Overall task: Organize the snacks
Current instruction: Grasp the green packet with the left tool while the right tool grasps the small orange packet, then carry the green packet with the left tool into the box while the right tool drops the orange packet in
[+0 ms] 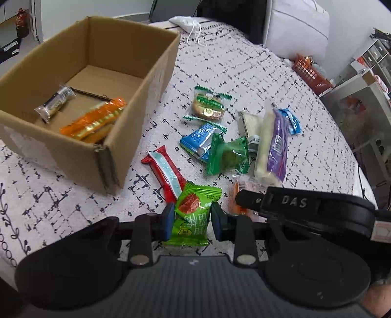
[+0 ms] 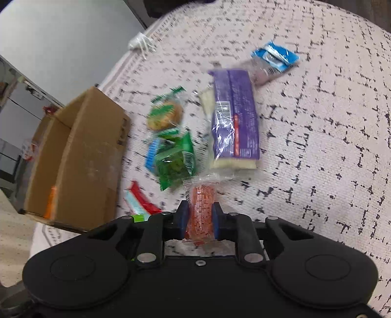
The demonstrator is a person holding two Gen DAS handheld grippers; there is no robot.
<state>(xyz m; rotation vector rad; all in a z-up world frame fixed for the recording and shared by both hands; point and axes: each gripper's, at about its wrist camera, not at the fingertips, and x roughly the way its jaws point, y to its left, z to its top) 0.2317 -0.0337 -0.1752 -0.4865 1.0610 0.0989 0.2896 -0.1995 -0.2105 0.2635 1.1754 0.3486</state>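
The cloth (image 1: 244, 73) is pale pink with a broken black grid, the box (image 1: 136, 137) plain brown, and the wrappers run bright — green packet (image 1: 193, 215) with a red blotch, orange stick (image 2: 201, 210), purple-and-white pack (image 2: 234, 122), red-and-pale-blue bar (image 1: 166, 173).

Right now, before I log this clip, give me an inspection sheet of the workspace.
Surface: table under a pale cloth with black dashes, bare towards its far side.
Job's things: cardboard box open, holding an orange packet and a dark bar in clear wrap. Loose beside it: red bar, blue packet, green packet, round cake in green-edged wrap, long purple-and-white pack, small blue packet.
Clutter: white drawstring pouch at the far edge.
Grippers: left gripper shut on a green date snack; right gripper shut on an orange snack in clear wrap.
Cables: nothing seen.
Surroundings: white cushion, orange basket, shelving at right.
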